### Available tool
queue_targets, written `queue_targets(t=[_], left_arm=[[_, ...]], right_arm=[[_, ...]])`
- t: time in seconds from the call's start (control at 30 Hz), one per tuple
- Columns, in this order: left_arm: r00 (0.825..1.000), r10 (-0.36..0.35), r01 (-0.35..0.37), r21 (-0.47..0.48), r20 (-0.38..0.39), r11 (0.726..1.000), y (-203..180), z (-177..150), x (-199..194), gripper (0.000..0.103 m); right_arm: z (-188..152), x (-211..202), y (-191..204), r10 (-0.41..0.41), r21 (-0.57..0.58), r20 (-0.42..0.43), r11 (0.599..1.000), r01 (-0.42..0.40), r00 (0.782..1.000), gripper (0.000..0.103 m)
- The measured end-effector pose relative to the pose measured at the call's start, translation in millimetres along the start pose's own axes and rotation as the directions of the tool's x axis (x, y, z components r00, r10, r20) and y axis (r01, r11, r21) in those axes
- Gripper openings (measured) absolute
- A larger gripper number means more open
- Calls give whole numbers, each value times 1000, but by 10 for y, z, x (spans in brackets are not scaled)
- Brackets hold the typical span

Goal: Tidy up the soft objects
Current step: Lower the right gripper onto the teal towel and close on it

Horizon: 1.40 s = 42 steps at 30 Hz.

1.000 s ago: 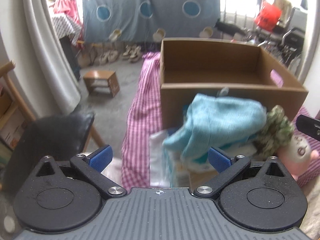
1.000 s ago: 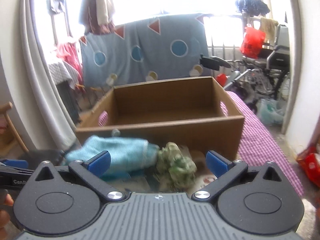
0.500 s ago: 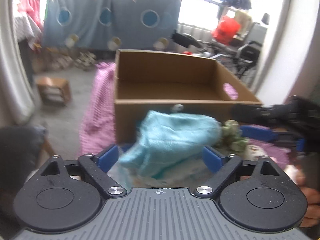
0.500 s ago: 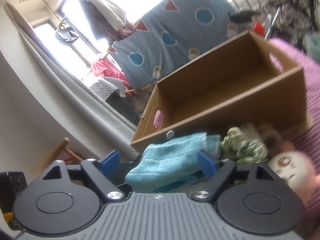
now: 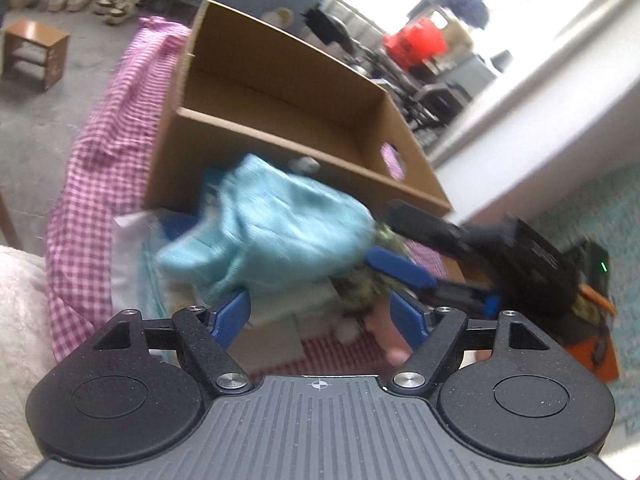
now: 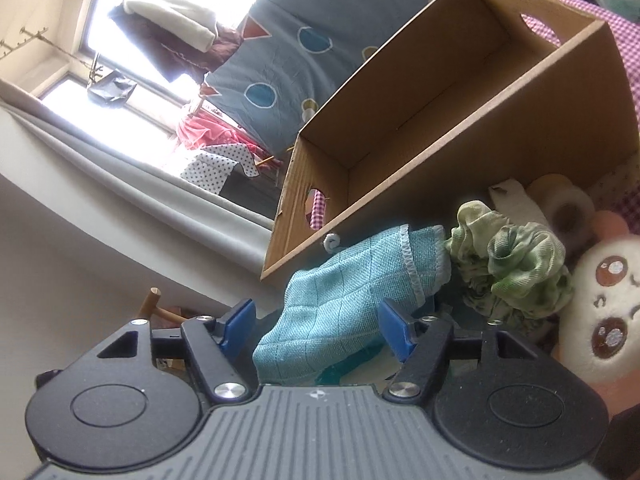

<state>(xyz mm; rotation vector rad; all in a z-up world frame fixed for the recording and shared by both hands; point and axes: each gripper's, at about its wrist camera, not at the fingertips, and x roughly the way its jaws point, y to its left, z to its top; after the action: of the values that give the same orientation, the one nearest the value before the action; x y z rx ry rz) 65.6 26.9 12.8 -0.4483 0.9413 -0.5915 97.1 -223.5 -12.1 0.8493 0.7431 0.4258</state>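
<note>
A light blue knitted cloth (image 5: 264,232) lies on a pile of soft things in front of an open cardboard box (image 5: 280,120). My left gripper (image 5: 320,316) is open, low at the near edge of the pile. My right gripper (image 6: 316,328) is open with the blue cloth (image 6: 348,304) between its fingers; I cannot tell if they touch it. It also shows in the left wrist view (image 5: 404,268), reaching in from the right. A green scrunched cloth (image 6: 508,264) and a white plush face (image 6: 604,312) lie to the right. The box (image 6: 440,120) holds nothing I can see.
A pink checked cloth (image 5: 100,152) covers the surface under the box. A white fluffy thing (image 5: 20,340) is at the left edge. A small wooden stool (image 5: 32,52) stands on the floor. Bicycles and a red bag (image 5: 416,44) are behind the box.
Both grippers have tilted and moved closer to the pile. The right gripper has moved in around the blue cloth and its jaws have narrowed a little. The cloth still rests on the pile.
</note>
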Motion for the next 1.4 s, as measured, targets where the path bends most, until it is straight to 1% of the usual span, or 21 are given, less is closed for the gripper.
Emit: queue_targets(t=[0.1,0.2,0.33,0.47,0.57,0.67,0.73,0.8,0.83,0.87,0.9,0.93,1.0,1.07,1.1,1.2,1.33,1.37,1.4], left_arm=[[1000,1,0,-60,18,998,95,70,9,76],[999,2,1,-89,38,996,119,114,-4,76],[998,-12,21,-141,62,990,190,166,-19,77],[999,-2,8,-139,43,990,245,163,3,77],[999,30,-21,-176,46,984,324,174,47,77],[997,35,-20,-227,64,974,378,220,72,76],[995,48,-25,-250,87,968,394,243,77,71],[992,76,-43,-282,106,958,415,257,80,60],[990,89,-53,-296,111,954,434,266,88,57],[988,104,-64,-312,113,948,458,268,94,50],[986,119,-75,-330,115,941,482,272,95,44],[984,133,-85,-348,115,933,522,275,105,42],[982,149,-95,-379,116,920,586,281,106,33],[981,157,-100,-389,116,916,624,281,105,27],[980,160,-104,-387,117,916,636,282,102,23],[980,150,-94,-362,130,927,642,265,94,16],[986,88,-39,-317,142,948,619,222,56,14],[987,77,-32,-305,138,952,611,210,45,14],[988,70,-28,-295,134,955,603,196,36,14]], right_arm=[[32,37,-24,6,31,-4,999,-5,1000,71],[67,84,-55,-3,58,-5,998,4,1000,71],[88,135,-96,-21,99,-27,995,24,999,71],[76,131,-107,-11,138,-57,990,19,998,71],[83,131,-130,14,190,-87,982,3,996,71],[72,133,-137,38,225,-119,974,-10,992,71],[51,158,-144,42,246,-148,969,-4,988,71],[34,179,-187,54,280,-174,960,-3,983,71],[33,196,-213,60,298,-184,955,-2,981,71],[37,212,-239,58,313,-188,950,4,980,71],[49,230,-270,50,326,-184,945,13,982,71],[47,237,-304,44,339,-177,941,19,983,71],[71,282,-345,50,363,-160,932,12,986,71],[86,339,-370,49,379,-154,925,13,987,71],[88,364,-384,48,387,-152,922,15,987,71],[84,436,-406,56,404,-154,915,11,986,71],[38,488,-432,53,413,-155,911,16,986,71],[27,496,-437,48,411,-154,911,20,987,70],[14,493,-420,46,404,-150,915,19,988,64]])
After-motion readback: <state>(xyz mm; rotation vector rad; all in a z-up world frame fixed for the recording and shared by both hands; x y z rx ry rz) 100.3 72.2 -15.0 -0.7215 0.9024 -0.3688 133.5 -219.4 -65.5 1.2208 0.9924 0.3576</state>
